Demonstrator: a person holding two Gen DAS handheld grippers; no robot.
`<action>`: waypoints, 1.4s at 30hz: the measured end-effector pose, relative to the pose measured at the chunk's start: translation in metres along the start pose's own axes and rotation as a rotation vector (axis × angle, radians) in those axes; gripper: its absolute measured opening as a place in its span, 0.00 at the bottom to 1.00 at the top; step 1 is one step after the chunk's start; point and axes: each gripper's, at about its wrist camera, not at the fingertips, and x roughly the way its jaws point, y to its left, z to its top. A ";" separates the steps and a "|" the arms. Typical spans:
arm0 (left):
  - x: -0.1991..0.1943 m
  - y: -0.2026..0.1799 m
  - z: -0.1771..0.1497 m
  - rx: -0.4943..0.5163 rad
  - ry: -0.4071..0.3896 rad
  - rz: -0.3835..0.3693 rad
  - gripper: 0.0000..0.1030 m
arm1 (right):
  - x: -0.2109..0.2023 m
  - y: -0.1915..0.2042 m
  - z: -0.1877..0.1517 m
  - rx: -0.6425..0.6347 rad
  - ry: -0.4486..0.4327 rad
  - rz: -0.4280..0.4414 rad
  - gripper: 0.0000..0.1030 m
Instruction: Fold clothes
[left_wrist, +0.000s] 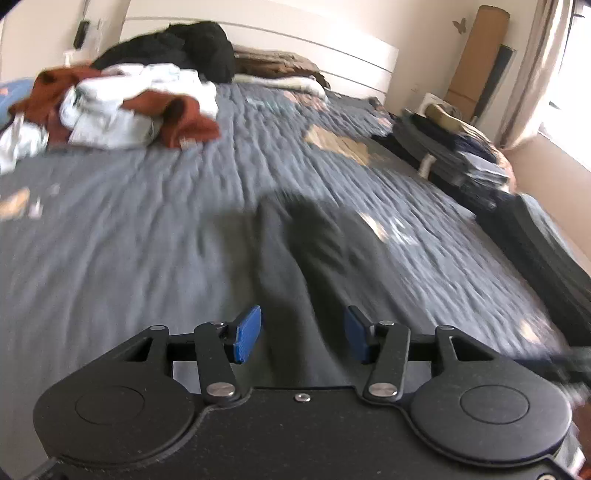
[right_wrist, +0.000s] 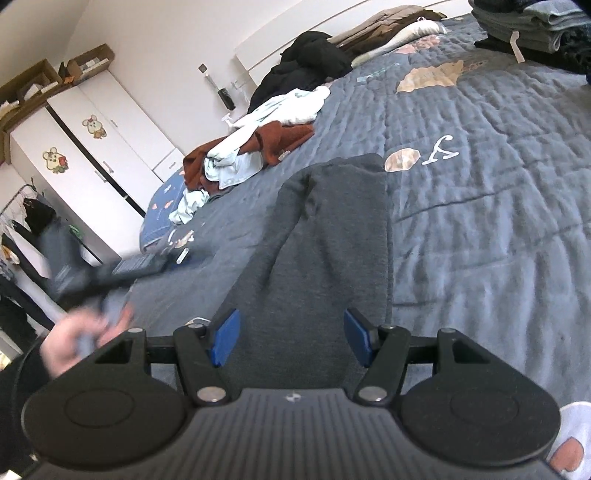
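A dark grey garment (right_wrist: 325, 236) lies stretched out on the blue quilted bed (right_wrist: 480, 206), running away from both grippers. It also shows blurred in the left wrist view (left_wrist: 317, 251). My right gripper (right_wrist: 291, 339) is open, its blue pads either side of the garment's near end, holding nothing. My left gripper (left_wrist: 303, 336) is open just above the same garment. It appears blurred at the left of the right wrist view (right_wrist: 110, 273), held by a hand (right_wrist: 81, 339).
A heap of unfolded rust, white and black clothes (left_wrist: 118, 107) lies at the bed's far left. Stacks of folded dark clothes (left_wrist: 458, 155) sit along the right edge. A white wardrobe (right_wrist: 74, 147) and a clothes rack (right_wrist: 22, 229) stand left of the bed.
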 end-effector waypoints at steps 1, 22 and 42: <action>-0.009 -0.005 -0.011 -0.014 0.005 -0.001 0.48 | -0.002 0.001 -0.002 -0.009 0.002 -0.002 0.60; -0.085 -0.017 -0.141 -0.239 0.100 -0.011 0.45 | -0.072 0.029 -0.093 0.037 0.046 -0.136 0.60; -0.086 -0.029 -0.147 -0.218 0.090 -0.171 0.08 | -0.091 0.014 -0.112 0.120 -0.032 -0.147 0.00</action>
